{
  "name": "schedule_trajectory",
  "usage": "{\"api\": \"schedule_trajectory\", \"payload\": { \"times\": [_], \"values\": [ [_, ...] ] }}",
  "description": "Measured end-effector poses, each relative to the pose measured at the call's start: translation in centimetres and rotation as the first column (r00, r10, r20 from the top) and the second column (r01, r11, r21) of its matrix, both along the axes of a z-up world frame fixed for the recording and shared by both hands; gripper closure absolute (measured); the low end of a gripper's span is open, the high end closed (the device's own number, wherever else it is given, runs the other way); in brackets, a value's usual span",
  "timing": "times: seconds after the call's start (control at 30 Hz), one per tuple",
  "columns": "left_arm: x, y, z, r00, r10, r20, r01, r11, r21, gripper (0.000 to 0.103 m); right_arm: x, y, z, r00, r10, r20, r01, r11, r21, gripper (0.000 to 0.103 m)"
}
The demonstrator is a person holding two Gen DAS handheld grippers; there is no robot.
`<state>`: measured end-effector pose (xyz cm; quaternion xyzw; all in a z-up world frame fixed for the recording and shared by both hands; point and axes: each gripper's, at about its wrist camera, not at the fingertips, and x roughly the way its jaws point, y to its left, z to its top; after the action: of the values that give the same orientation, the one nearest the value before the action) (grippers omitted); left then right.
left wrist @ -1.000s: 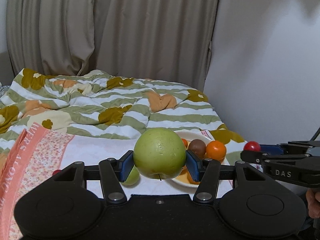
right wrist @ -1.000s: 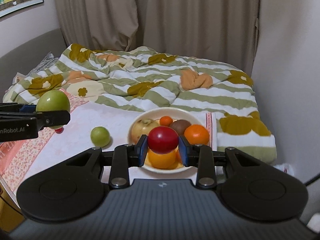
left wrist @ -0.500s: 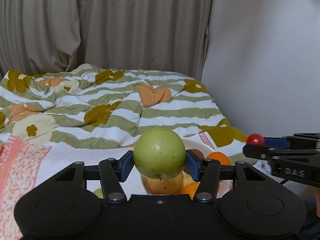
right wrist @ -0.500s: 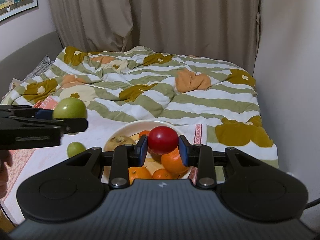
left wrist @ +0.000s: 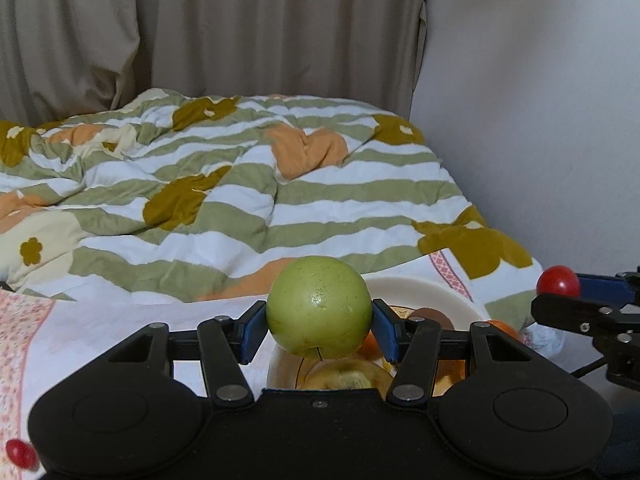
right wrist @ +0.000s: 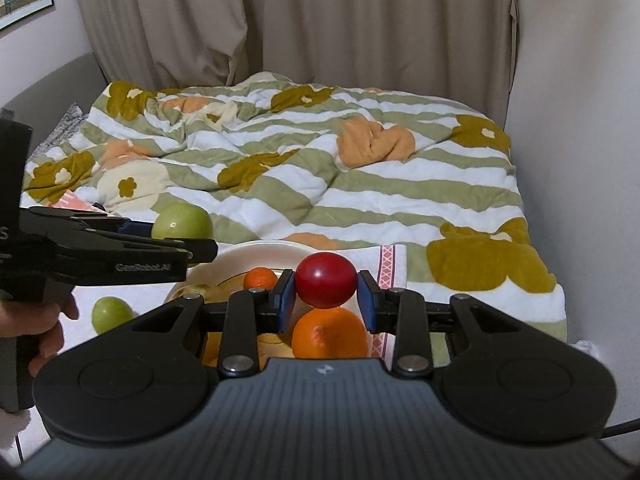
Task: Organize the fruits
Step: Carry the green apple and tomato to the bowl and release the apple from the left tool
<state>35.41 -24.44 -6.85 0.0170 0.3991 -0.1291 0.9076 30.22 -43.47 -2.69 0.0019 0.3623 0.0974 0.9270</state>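
Both loads hang right over the round cream plate [right wrist: 240,252] of fruit, which sits just below and slightly beyond the fingers; left gripper [left wrist: 319,326] pinches the big round green apple [left wrist: 319,306] nearer the plate's left side; right gripper [right wrist: 325,294] clamps the small glossy red fruit [right wrist: 326,280] directly above a large orange [right wrist: 330,332].

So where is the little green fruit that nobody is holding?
In the right wrist view, the small green fruit lies on the pale cloth at lower left, just left of the white bowl and below the left gripper holding the big green apple.
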Motion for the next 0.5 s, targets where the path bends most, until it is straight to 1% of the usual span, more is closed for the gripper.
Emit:
{"api": "schedule_trajectory", "payload": {
  "times": [0.2, 0.43, 0.47, 0.5],
  "values": [
    [1.6, -0.7, -1.7, 0.999, -0.027, -0.029, 0.028, 0.999, 0.029, 0.043, 1.5, -0.1, -0.9, 1.000, -0.013, -0.024, 0.013, 1.000, 0.000, 0.055],
    [2.2, -1.1, -2.6, 0.998, -0.043, -0.056, 0.046, 0.997, 0.057, 0.043, 2.5, -0.2, -1.5, 0.999, -0.021, -0.039, 0.021, 1.000, 0.002, 0.055],
    [2.2, -1.0, -2.7, 0.997, -0.041, -0.059, 0.044, 0.997, 0.056, 0.040, 2.5, -0.2, -1.5, 0.999, -0.020, -0.039, 0.021, 1.000, 0.002, 0.055],
    [2.0, -0.9, -2.6, 0.998, -0.045, -0.050, 0.048, 0.998, 0.045, 0.035, 2.5, -0.2, -1.5, 0.999, -0.020, -0.038, 0.020, 1.000, 0.003, 0.055]
  ]
}}
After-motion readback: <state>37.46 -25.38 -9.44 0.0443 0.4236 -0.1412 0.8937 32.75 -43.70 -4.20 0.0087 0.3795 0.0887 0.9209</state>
